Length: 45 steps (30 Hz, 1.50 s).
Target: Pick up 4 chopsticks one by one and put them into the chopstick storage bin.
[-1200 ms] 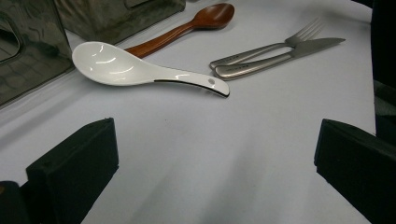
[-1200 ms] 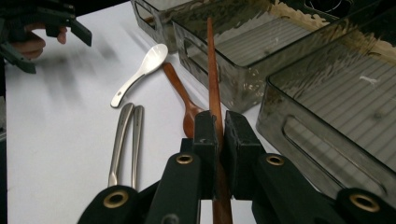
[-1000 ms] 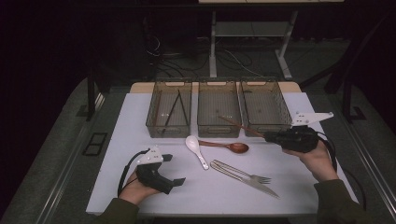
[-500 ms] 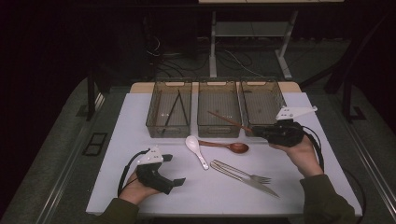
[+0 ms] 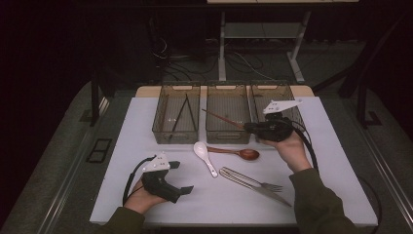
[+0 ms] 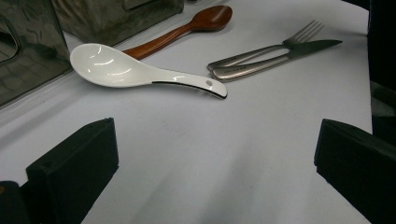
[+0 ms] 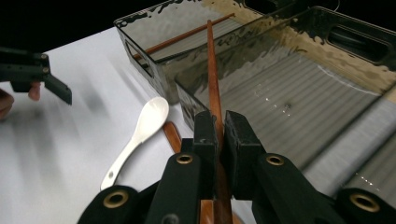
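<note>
We see our right gripper [image 5: 251, 127] clamped on a brown chopstick [image 5: 221, 119] above the middle bin [image 5: 228, 134]; our left gripper [image 5: 181, 178], jaws apart, rests on the white table [image 5: 336, 151] amid a dark room.

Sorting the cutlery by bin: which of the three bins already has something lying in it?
The left bin: dark chopsticks lie inside, unlike the other two.

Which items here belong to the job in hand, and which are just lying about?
In the job:
- right hand-held gripper, shut on a brown chopstick
- middle bin, over which the chopstick points

Lying about:
- white spoon
- wooden spoon
- fork and knife, side by side
- left bin with dark sticks
- left hand-held gripper, open, resting on the table
</note>
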Each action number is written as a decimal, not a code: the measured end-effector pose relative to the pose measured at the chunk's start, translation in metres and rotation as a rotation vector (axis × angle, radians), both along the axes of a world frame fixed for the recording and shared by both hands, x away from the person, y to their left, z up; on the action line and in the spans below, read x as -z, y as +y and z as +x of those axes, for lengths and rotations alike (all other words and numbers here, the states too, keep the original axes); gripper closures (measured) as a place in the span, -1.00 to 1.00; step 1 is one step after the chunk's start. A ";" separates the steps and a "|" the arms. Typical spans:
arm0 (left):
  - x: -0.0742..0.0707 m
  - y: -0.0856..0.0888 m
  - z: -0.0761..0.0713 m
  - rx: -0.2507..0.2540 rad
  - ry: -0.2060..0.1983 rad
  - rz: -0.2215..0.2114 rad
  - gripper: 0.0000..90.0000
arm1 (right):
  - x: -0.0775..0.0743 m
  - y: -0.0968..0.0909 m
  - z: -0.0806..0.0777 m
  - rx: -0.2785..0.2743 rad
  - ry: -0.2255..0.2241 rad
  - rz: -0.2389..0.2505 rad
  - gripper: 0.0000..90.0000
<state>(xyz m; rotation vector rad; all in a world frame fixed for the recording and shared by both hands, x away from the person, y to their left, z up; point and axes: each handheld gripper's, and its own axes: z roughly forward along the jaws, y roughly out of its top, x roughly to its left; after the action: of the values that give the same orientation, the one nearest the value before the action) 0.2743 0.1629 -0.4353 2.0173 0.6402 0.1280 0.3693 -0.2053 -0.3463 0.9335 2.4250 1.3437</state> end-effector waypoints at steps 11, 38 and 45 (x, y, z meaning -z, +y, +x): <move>0.000 0.000 0.000 0.002 0.000 -0.006 -1.00 | -0.009 0.045 0.024 0.019 0.021 -0.026 0.86; -0.001 0.000 -0.001 0.004 -0.005 -0.015 -1.00 | 0.005 0.115 0.075 0.107 0.067 -0.107 0.86; -0.002 0.001 -0.001 0.007 -0.008 -0.029 -1.00 | 0.009 0.143 0.086 0.106 0.074 -0.136 0.86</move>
<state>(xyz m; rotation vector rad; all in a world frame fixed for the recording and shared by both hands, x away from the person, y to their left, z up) 0.2730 0.1637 -0.4335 1.9902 0.6261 0.1222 0.4557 -0.0621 -0.3553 1.0763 2.4471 1.1124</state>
